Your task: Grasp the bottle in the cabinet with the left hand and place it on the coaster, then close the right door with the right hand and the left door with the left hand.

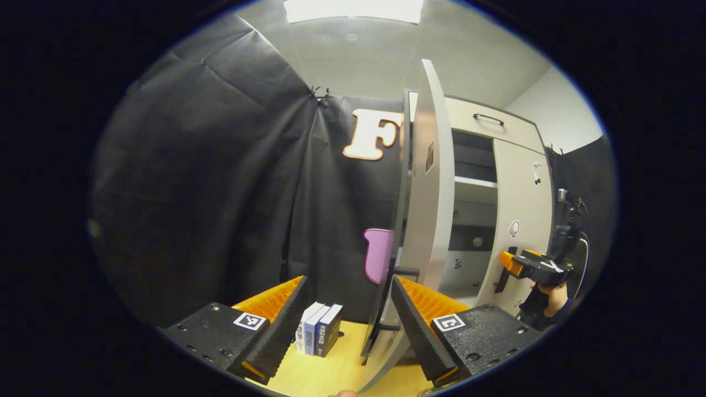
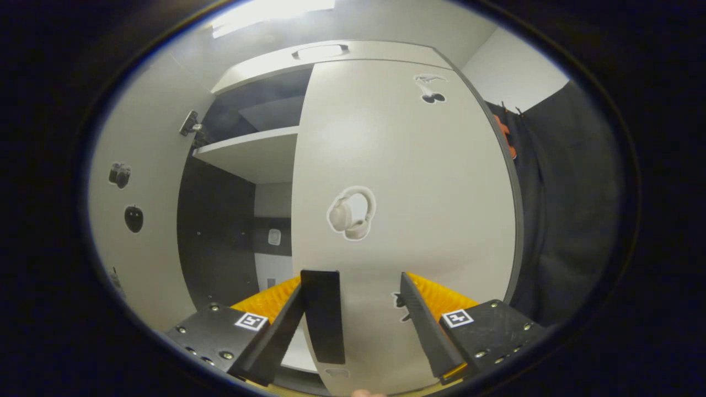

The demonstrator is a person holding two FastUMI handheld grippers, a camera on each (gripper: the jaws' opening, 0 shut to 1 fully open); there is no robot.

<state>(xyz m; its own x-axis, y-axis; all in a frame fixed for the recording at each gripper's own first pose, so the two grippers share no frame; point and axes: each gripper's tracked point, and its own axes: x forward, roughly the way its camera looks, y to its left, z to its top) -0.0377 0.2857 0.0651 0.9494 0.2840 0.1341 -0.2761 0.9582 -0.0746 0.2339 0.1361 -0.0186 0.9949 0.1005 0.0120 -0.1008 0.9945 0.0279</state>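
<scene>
My left gripper (image 1: 348,282) is open, with nothing between its fingers. The cabinet's left door (image 1: 427,220) stands open and edge-on just beyond its right finger, the door's dark handle (image 1: 405,271) close to that fingertip. The right door (image 1: 524,220) lies close against the cabinet front. My right gripper (image 1: 510,263), held by a hand (image 1: 551,292), is at that door's handle. In the right gripper view the right gripper (image 2: 353,284) is open against the right door (image 2: 408,182), and the black handle (image 2: 322,317) sits between its fingers, by the left one.
A white shelf (image 2: 253,149) crosses the dark cabinet interior. The left door's inner face (image 2: 138,220) carries stickers. Three small books (image 1: 320,330) stand on the yellow table (image 1: 309,375) left of the cabinet. A drawer with a handle (image 1: 488,118) tops the cabinet.
</scene>
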